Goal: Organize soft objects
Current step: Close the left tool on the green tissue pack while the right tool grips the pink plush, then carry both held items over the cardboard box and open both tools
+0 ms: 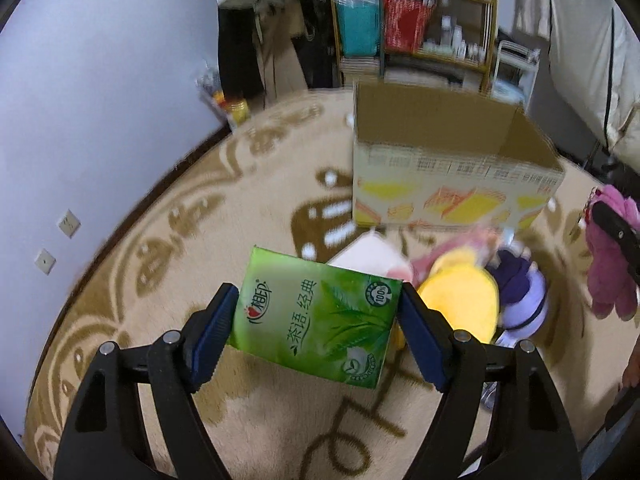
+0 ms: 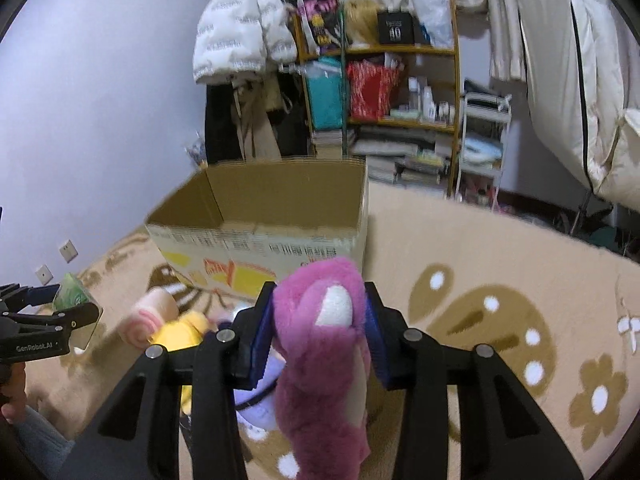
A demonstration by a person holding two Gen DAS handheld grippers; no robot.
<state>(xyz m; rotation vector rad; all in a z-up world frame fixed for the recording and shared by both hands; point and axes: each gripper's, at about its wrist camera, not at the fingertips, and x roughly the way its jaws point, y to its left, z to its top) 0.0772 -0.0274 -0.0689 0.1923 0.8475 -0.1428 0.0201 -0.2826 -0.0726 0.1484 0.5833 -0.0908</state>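
Observation:
My left gripper (image 1: 318,304) is shut on a green tissue pack (image 1: 316,316), lifted above the carpet, its blue pads pressing both ends. My right gripper (image 2: 318,316) is shut on a pink plush bear (image 2: 324,352), which hangs between the pads. The bear (image 1: 612,252) also shows at the right edge of the left wrist view. An open cardboard box (image 1: 452,168) stands on the carpet beyond both grippers, seen too in the right wrist view as the box (image 2: 264,216). A yellow plush (image 1: 460,296), a purple plush (image 1: 524,300) and a pink rolled plush (image 2: 150,318) lie in front of it.
A beige patterned carpet (image 2: 500,280) covers the floor. A lilac wall (image 1: 100,100) stands at the left. A cluttered wooden shelf (image 2: 400,92), hanging coats (image 2: 240,28) and a white cart (image 2: 482,144) stand behind the box. The left gripper with the tissue pack (image 2: 72,296) shows at the right view's left edge.

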